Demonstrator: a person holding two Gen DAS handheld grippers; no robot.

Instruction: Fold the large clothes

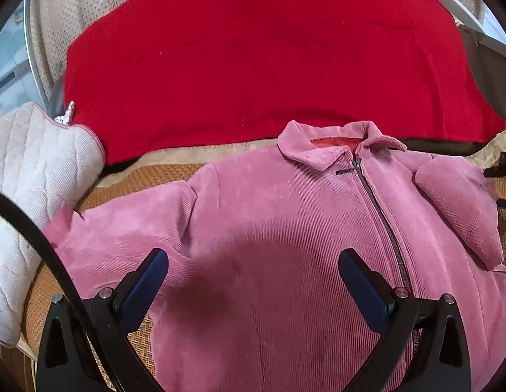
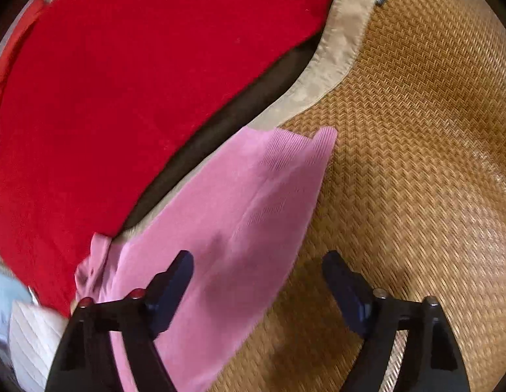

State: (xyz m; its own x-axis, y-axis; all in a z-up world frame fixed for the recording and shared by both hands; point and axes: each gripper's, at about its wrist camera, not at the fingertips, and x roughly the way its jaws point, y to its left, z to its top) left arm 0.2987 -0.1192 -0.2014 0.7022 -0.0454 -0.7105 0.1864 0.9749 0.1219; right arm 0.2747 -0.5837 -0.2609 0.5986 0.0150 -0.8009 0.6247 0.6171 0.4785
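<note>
While pink jacket [image 1: 285, 215] lies flat on woven mat [image 2: 416, 130], both grippers' fingers [image 1: 364, 281] spread, grasping nothing.

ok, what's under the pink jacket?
The pink jacket lies front-up, zipped, on a woven mat with a beige border. Beyond its collar sits a red blanket. The mat directly beneath the jacket is covered, so anything there is hidden.

The left wrist view looks steeply down and forward, close above the pink jacket [image 1: 285, 228] front. The right wrist view, rolled sideways, looks down close over its sleeve edge on the woven mat [image 2: 416, 163]. Both share the red blanket [image 1: 253, 58] behind.
</note>
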